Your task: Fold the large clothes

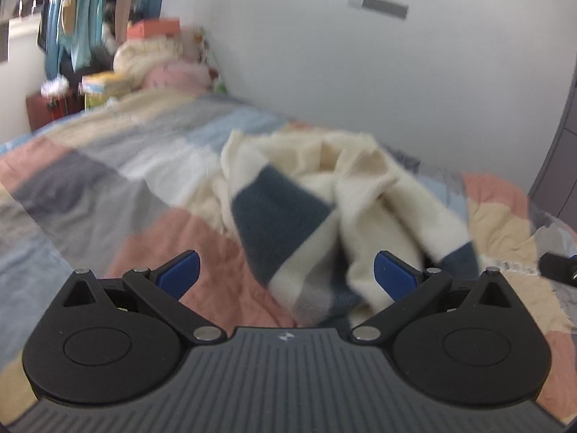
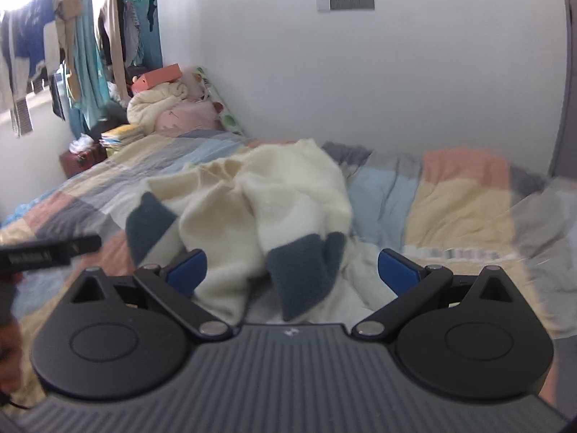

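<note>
A cream fleece garment with dark blue patches [image 1: 317,198] lies crumpled in a heap on the patchwork bedspread [image 1: 108,180]. My left gripper [image 1: 286,274] is open, its blue pads spread wide just short of the heap's near edge, with nothing between them. In the right wrist view the same garment [image 2: 274,195] sits straight ahead, a dark blue cuff hanging toward the camera. My right gripper [image 2: 292,270] is open too, its pads on either side of the garment's near folds without closing on them. The left gripper's black body [image 2: 50,249] shows at the left edge.
The bed runs along a white wall [image 2: 360,72]. At its far end lie a pink pillow [image 2: 187,115], a cream bundle and an orange box [image 2: 158,77]. Clothes hang on a rack [image 2: 90,36] by the window. A grey door or cabinet [image 1: 562,144] stands at right.
</note>
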